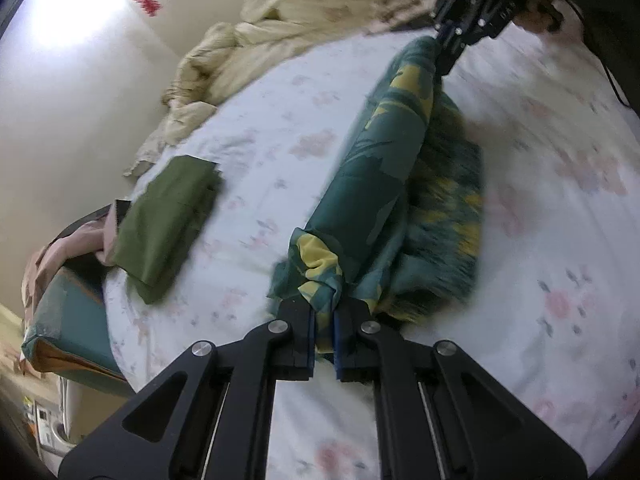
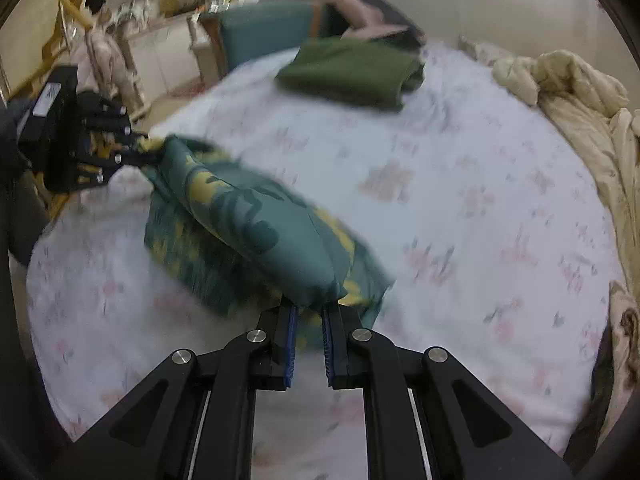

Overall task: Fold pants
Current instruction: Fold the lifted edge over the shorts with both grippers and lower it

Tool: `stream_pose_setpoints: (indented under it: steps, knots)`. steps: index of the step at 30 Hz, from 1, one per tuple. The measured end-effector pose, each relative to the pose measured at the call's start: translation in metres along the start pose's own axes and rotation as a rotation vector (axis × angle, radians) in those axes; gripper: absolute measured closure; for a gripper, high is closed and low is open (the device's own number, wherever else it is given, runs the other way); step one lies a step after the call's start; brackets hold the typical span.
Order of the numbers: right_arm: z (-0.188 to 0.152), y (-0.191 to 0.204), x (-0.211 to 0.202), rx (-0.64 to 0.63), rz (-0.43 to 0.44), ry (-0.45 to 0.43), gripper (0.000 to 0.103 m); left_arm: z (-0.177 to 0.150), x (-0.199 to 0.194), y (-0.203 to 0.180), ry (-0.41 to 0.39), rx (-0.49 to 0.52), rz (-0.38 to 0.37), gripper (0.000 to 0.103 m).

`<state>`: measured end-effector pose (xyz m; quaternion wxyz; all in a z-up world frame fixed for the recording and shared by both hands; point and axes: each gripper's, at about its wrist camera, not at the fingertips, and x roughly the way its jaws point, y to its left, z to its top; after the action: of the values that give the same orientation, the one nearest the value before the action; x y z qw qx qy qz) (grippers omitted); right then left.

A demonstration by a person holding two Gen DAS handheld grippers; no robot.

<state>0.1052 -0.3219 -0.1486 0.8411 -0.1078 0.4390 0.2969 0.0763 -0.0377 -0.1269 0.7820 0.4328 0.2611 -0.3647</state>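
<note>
Teal pants with a yellow print (image 1: 384, 168) hang stretched between my two grippers above the floral bed sheet (image 1: 280, 144), and their lower part lies bunched on the sheet. My left gripper (image 1: 323, 320) is shut on one end of the fabric. The right gripper (image 1: 442, 54) holds the far end at the top of the left wrist view. In the right wrist view the pants (image 2: 256, 224) run from my right gripper (image 2: 309, 320), shut on the cloth, to the left gripper (image 2: 136, 152) at the far left. The hanging fabric is blurred.
A folded olive-green garment (image 1: 168, 224) (image 2: 352, 72) lies on the sheet near the bed's edge. A crumpled cream duvet (image 1: 280, 28) (image 2: 576, 92) is piled along the wall side. Beyond the edge stand a teal chair with clothes (image 2: 264, 36) and cluttered furniture (image 2: 160, 4).
</note>
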Motion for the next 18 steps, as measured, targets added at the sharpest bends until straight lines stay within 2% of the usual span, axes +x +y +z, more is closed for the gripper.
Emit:
stream_pose_setpoints:
  steps: [2, 5, 7, 9, 10, 11, 14, 16, 18]
  knots:
    - [-0.008, 0.007, 0.008, -0.024, 0.000, 0.053, 0.093, -0.004, 0.004, -0.014, 0.035, 0.021, -0.038, 0.098]
    - [-0.019, 0.011, 0.021, -0.029, -0.015, 0.124, 0.093, -0.008, 0.013, -0.029, 0.107, 0.059, -0.054, 0.095]
    - [-0.027, 0.008, 0.029, -0.002, -0.015, 0.169, 0.093, -0.006, 0.013, -0.026, 0.134, 0.025, -0.056, 0.095]
    - [-0.029, 0.007, 0.028, 0.018, -0.013, 0.181, 0.093, -0.003, 0.010, -0.018, 0.158, -0.035, -0.083, 0.083]
    - [-0.028, 0.006, 0.026, 0.020, -0.020, 0.184, 0.093, -0.003, 0.008, -0.016, 0.183, -0.068, -0.097, 0.065]
    - [-0.026, 0.005, 0.022, 0.026, -0.033, 0.183, 0.093, -0.002, 0.004, -0.011, 0.206, -0.111, -0.136, 0.055]
    - [-0.016, -0.005, -0.002, 0.102, -0.056, 0.163, 0.092, -0.003, -0.014, -0.005, 0.204, -0.139, -0.255, 0.055]
    - [-0.011, -0.019, -0.024, 0.180, -0.103, 0.123, 0.091, -0.004, -0.029, 0.009, 0.177, -0.186, -0.282, 0.055]
    - [-0.005, -0.032, -0.043, 0.284, -0.109, 0.040, 0.088, -0.003, -0.041, 0.040, 0.123, -0.341, -0.293, 0.055]
